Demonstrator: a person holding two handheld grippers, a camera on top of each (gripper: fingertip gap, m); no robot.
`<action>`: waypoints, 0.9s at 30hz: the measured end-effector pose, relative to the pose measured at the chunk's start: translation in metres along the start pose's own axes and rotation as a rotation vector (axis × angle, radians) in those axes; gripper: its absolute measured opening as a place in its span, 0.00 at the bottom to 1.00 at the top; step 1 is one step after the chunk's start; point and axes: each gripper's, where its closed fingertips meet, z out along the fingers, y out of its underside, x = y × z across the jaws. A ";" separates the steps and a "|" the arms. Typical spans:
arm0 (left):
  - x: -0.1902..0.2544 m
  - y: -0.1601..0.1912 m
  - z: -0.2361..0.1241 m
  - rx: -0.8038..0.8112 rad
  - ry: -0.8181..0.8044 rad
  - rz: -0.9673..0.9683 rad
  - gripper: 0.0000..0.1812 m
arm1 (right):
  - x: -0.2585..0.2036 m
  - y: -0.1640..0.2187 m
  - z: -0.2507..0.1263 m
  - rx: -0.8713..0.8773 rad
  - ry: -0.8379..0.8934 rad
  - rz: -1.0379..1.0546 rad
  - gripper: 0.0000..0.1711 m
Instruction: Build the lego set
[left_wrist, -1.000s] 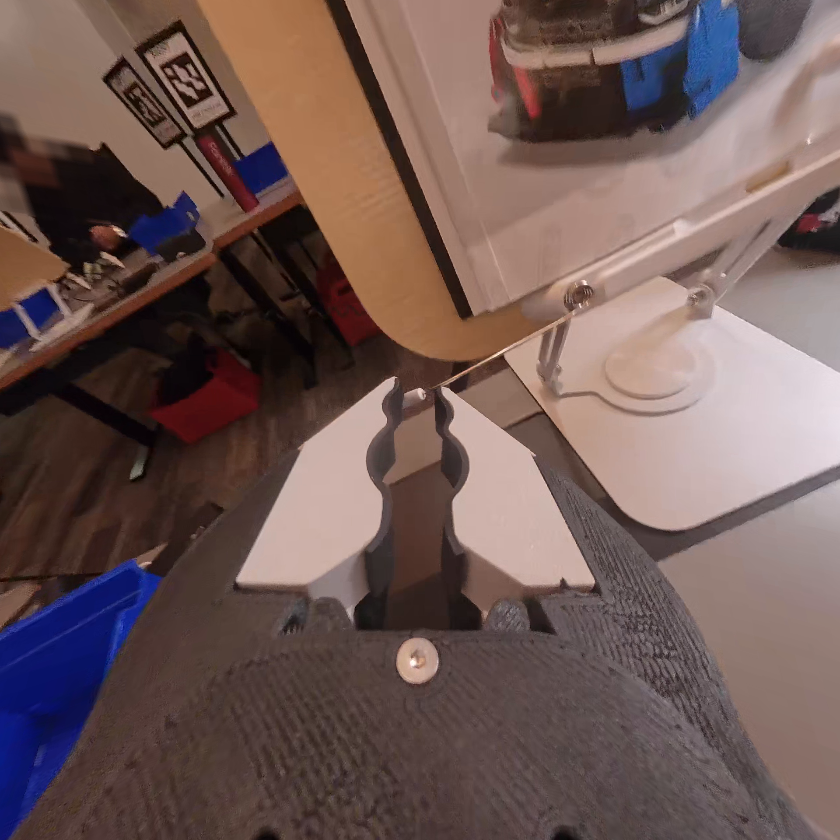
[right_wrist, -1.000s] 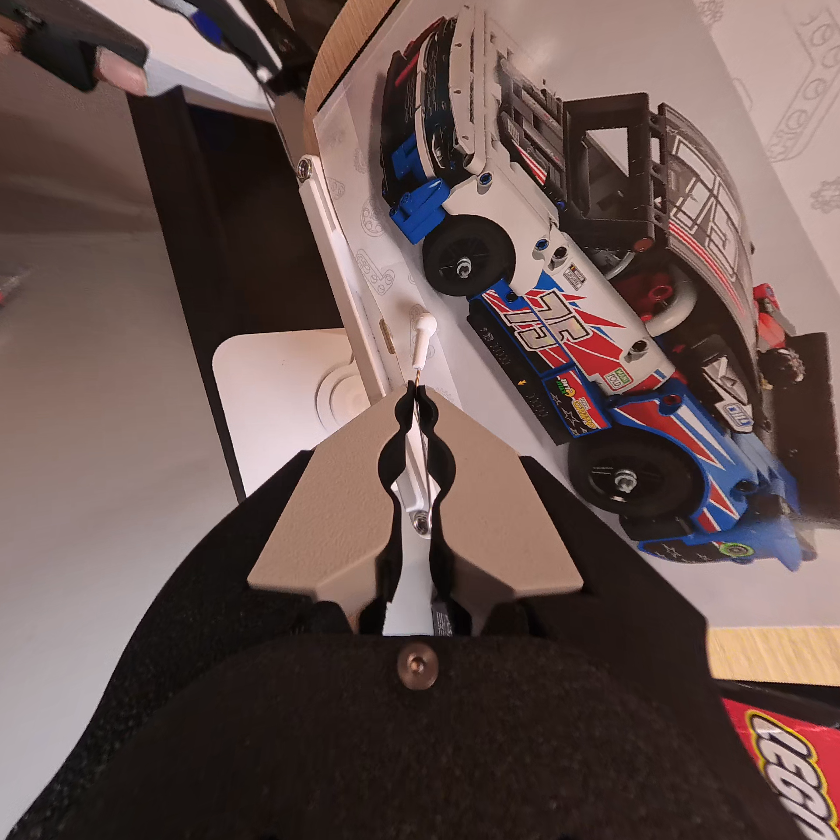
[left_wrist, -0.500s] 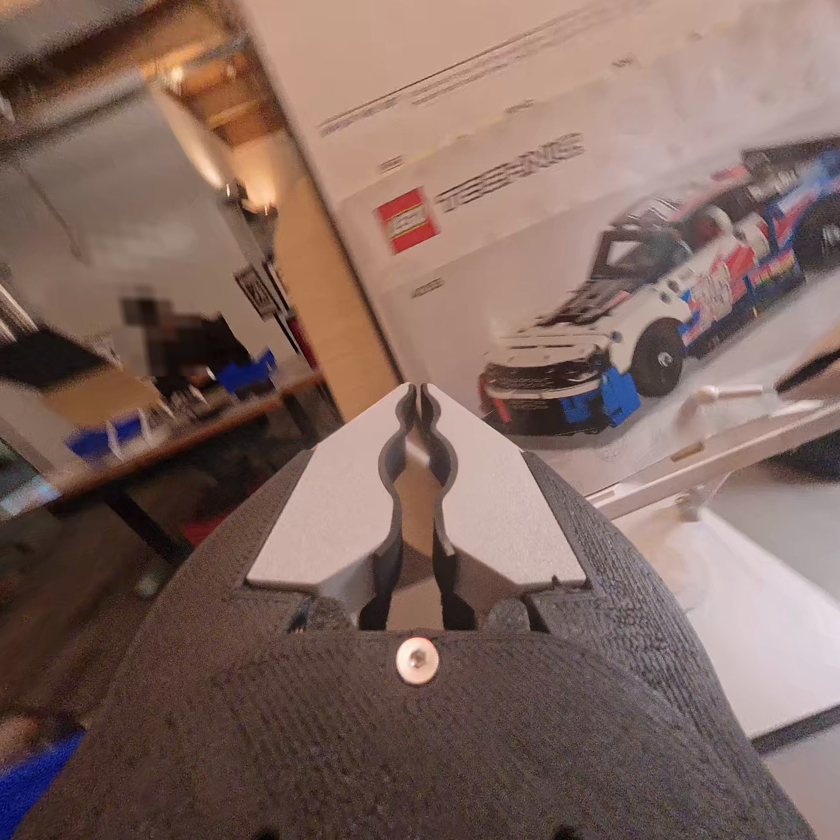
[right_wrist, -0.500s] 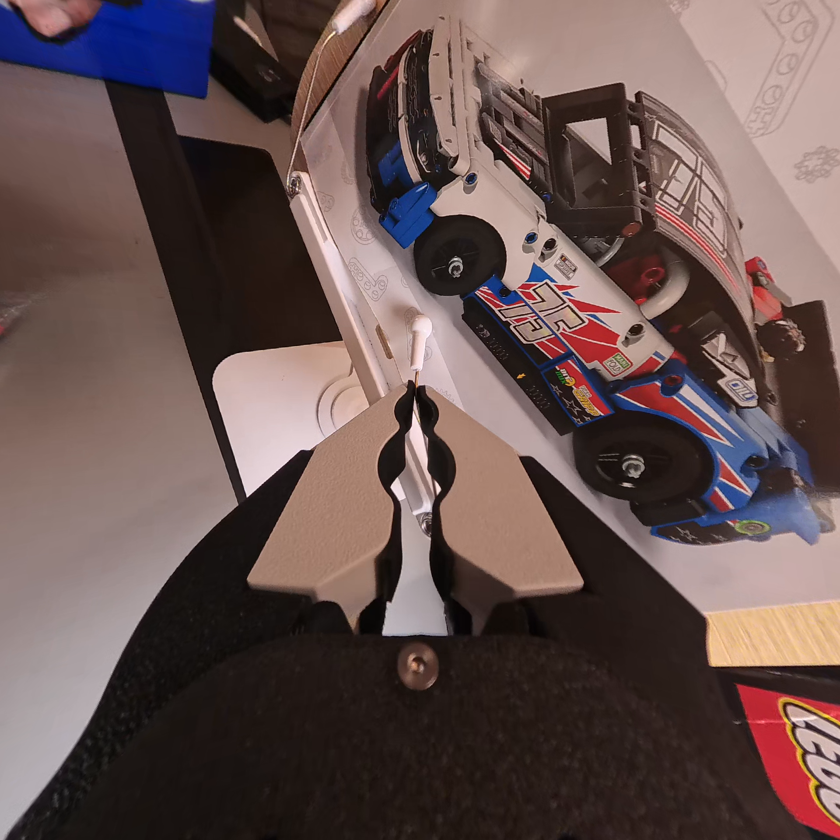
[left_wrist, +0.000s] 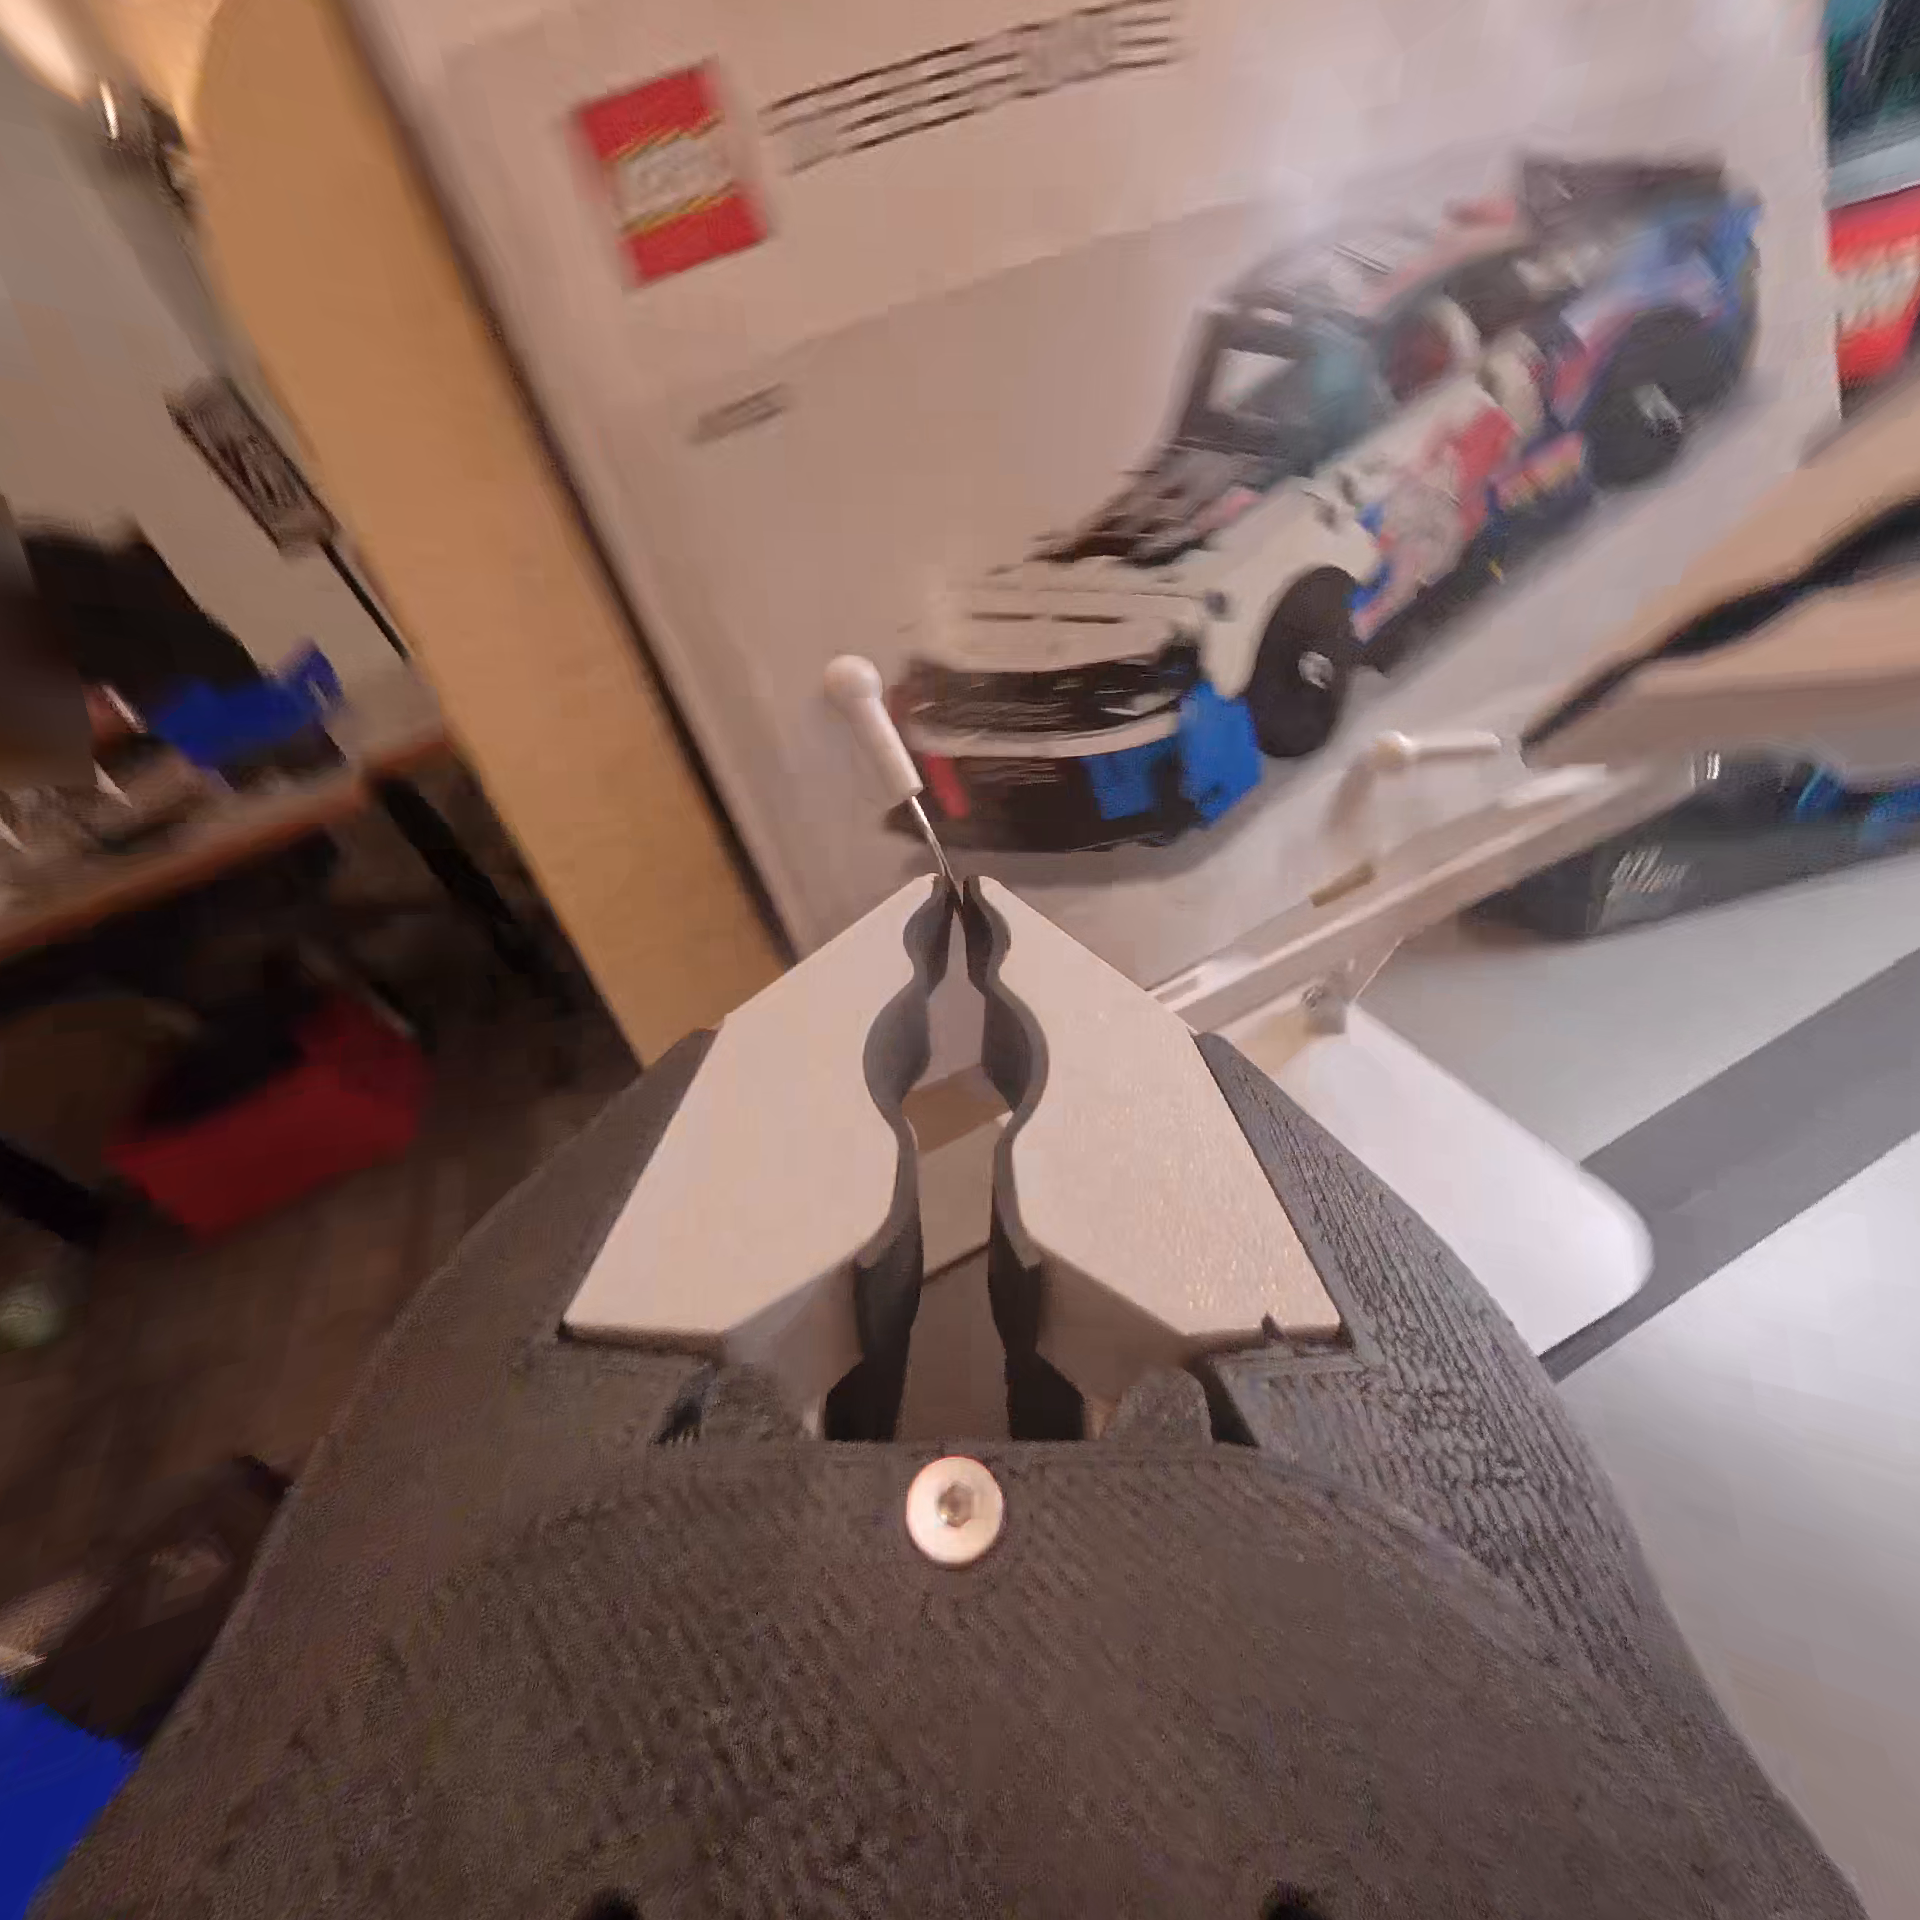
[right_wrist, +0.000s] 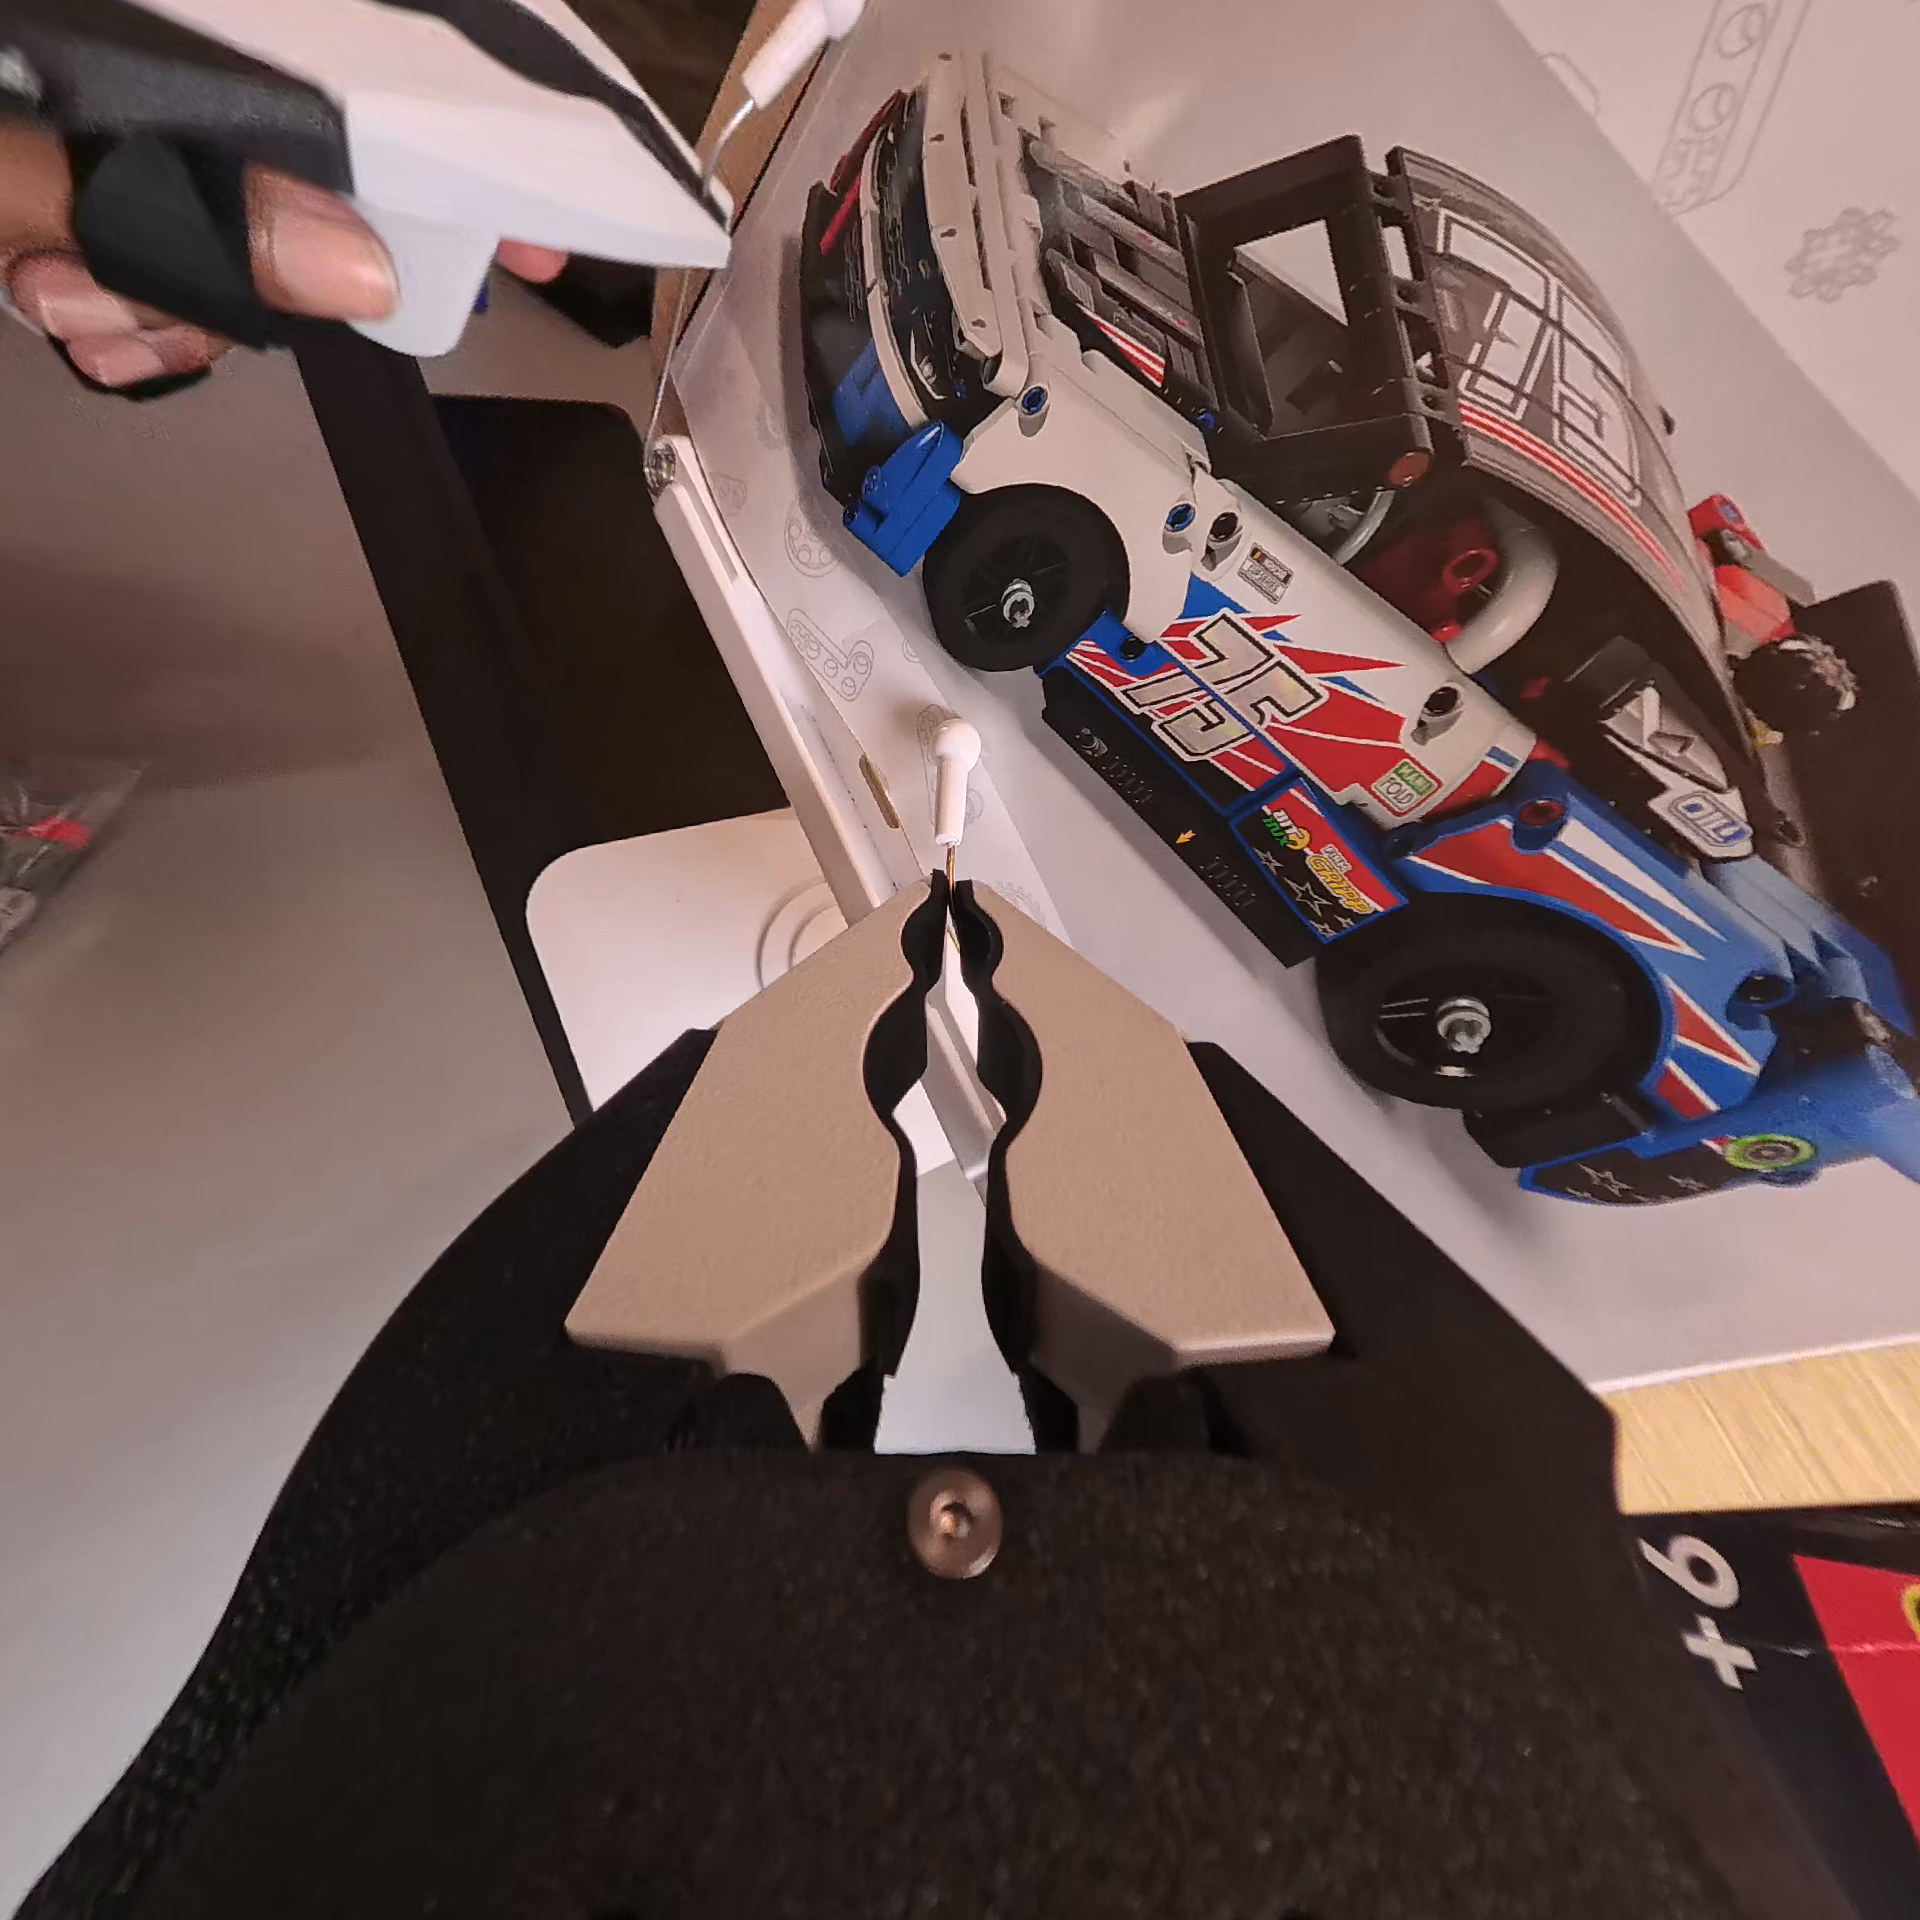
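The instruction booklet (left_wrist: 1039, 343), with a race car on its cover, leans on a white book stand (left_wrist: 1455, 883). My left gripper (left_wrist: 956, 891) is shut on the stand's left wire page holder (left_wrist: 871, 727), whose white tip stands over the cover's lower left corner. My right gripper (right_wrist: 951, 894) is shut on the right wire page holder (right_wrist: 951, 774), whose white tip rests on the booklet (right_wrist: 1351, 935). The right gripper also shows in the left wrist view (left_wrist: 1714, 665). The left gripper (right_wrist: 540, 177), held by a hand, shows in the right wrist view.
The stand's white base plate (right_wrist: 644, 935) sits on a grey table. A Lego box (right_wrist: 1860, 1683) lies at the lower right. A bag of parts (right_wrist: 42, 831) is at the far left. A wooden board (left_wrist: 416, 468) backs the booklet. Behind it are desks and red bins (left_wrist: 270, 1122). Across from one pair of fingers to the other is roughly 15 centimeters.
My left gripper closed on the left wire page holder and swung it up from beside the stand to the front of the cover. My right gripper stayed shut on its holder.
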 end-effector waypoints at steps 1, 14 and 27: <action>0.011 -0.003 0.000 0.006 0.006 0.126 0.00 | 0.000 0.000 0.000 0.006 0.000 -0.001 0.00; 0.065 0.025 0.016 -0.133 0.137 0.717 0.00 | 0.002 -0.001 -0.001 0.024 0.086 -0.038 0.00; 0.066 0.026 0.015 -0.147 0.240 0.691 0.00 | -0.013 0.010 0.007 -0.145 0.051 -0.325 0.00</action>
